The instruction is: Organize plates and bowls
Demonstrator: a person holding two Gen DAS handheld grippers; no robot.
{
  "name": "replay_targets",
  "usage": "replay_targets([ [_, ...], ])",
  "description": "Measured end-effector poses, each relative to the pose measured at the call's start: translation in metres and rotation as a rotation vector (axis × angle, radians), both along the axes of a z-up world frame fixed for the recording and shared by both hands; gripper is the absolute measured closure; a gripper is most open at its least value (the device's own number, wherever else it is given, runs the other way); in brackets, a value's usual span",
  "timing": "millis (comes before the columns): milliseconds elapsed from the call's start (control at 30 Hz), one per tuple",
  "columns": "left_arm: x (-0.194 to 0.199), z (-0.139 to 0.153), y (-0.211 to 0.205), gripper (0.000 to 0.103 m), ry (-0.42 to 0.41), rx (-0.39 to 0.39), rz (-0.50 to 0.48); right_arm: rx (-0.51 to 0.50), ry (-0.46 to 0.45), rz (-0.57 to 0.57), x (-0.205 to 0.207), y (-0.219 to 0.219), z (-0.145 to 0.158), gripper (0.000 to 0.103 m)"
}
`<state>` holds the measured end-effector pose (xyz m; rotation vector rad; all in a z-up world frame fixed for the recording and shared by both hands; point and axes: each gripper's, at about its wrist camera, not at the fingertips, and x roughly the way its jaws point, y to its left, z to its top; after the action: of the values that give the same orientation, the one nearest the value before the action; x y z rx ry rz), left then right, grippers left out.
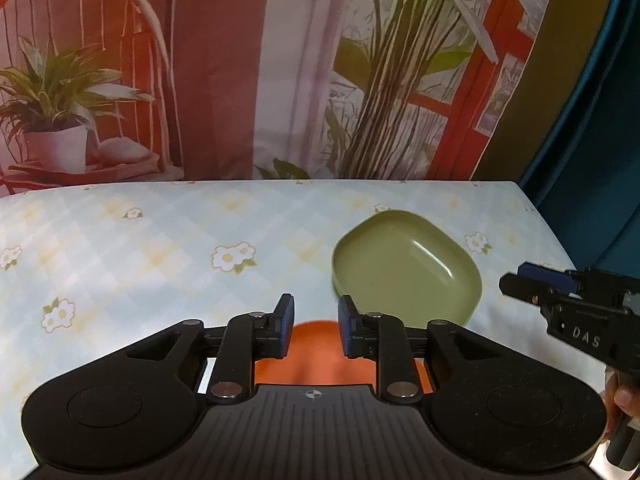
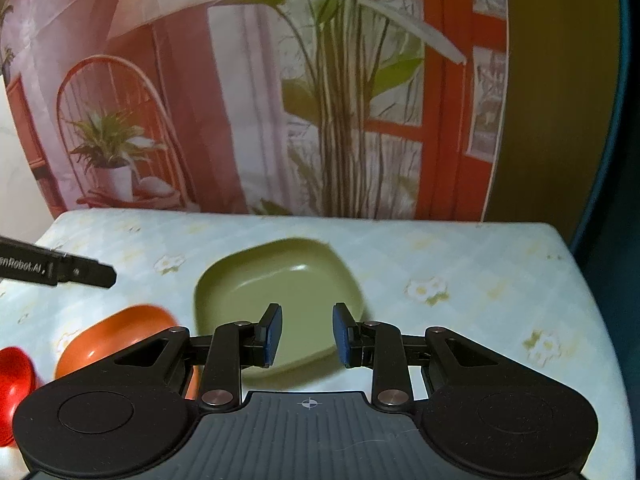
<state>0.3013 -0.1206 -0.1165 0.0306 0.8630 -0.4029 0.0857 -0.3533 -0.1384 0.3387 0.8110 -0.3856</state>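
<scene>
Green plate: a shallow, rounded-square green plate (image 2: 280,292) lies flat on the flowered tablecloth (image 1: 120,248), towards the right half of the table, nothing stacked on it.
Orange bowl: an orange bowl (image 2: 116,334) sits just left of the plate; whether the two rims touch cannot be told. A red dish (image 2: 14,376) shows at the left edge of the right wrist view.
Left gripper: the left gripper (image 1: 316,330) hovers over the orange bowl, fingers a little apart and nothing between them.
Right gripper: the right gripper (image 2: 307,332) hangs above the near edge of the plate, fingers likewise slightly apart, holding nothing.
Handling: the plate looks like light, stiff plastic or melamine with a glossy, probably slippery surface. It seems unlikely to break.
Where to grip: the raised rim on the near side looks best, one finger inside and one outside.
Writing: "DAS" on the right gripper's body; "enRobot.AI" on the left gripper's arm, its start cut off.
</scene>
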Motion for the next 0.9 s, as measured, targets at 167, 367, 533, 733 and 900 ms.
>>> replay_targets([
  [167, 0.006, -0.003, -0.010, 0.065, 0.001, 0.001, 0.009, -0.006, -0.011, -0.010, 0.008, -0.020, -0.002, 0.076],
  [367, 0.014, -0.013, -0.018, 0.065, 0.035, 0.003, 0.014, -0.001, -0.010, -0.019, 0.011, -0.033, -0.010, 0.075],
  [533, 0.021, -0.022, -0.025, 0.065, 0.066, -0.011, 0.022, 0.024, -0.001, -0.036, 0.013, -0.042, -0.024, 0.075],
  [733, 0.030, -0.033, -0.039, 0.062, 0.079, -0.013, 0.008, 0.051, 0.006, -0.046, 0.020, -0.048, -0.040, 0.072],
  [900, 0.037, -0.046, -0.049, 0.062, 0.101, -0.023, 0.003, 0.052, 0.020, -0.063, 0.025, -0.054, -0.053, 0.072],
])
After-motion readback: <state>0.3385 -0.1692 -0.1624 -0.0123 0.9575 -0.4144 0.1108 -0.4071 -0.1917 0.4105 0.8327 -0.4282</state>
